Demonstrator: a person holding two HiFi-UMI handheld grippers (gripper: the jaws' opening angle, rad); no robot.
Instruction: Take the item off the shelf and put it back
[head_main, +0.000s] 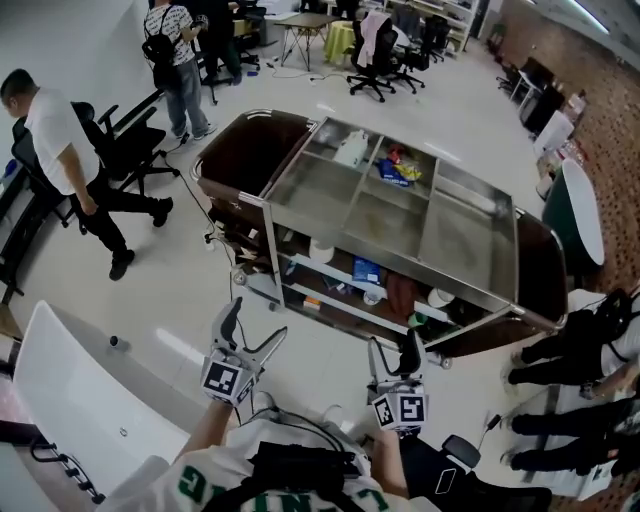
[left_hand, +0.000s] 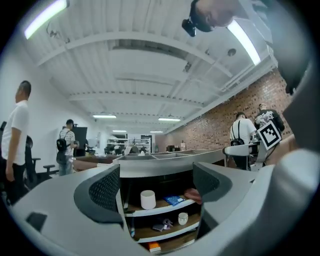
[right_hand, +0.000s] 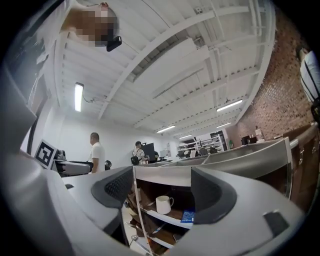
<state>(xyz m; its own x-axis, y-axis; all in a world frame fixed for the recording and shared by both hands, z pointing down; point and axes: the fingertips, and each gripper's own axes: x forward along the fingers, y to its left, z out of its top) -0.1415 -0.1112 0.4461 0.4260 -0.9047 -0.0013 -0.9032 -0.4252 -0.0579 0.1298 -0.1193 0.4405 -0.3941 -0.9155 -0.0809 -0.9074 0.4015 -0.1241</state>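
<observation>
On the upper shelf of the metal cart (head_main: 395, 268) the white mug (left_hand: 148, 199) is seen upright, straight ahead of the left gripper (head_main: 251, 330) and right gripper (head_main: 394, 352), well apart, both held empty, jaws parted.

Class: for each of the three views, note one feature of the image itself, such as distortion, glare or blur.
Head view: wide-angle lens bows the shelf cart; lamp glare patches on the floor. Left gripper view: dark round border, left tongs close and soft, white cup clearer. Right gripper view: ceiling beams curve; light strip blown out.
</observation>
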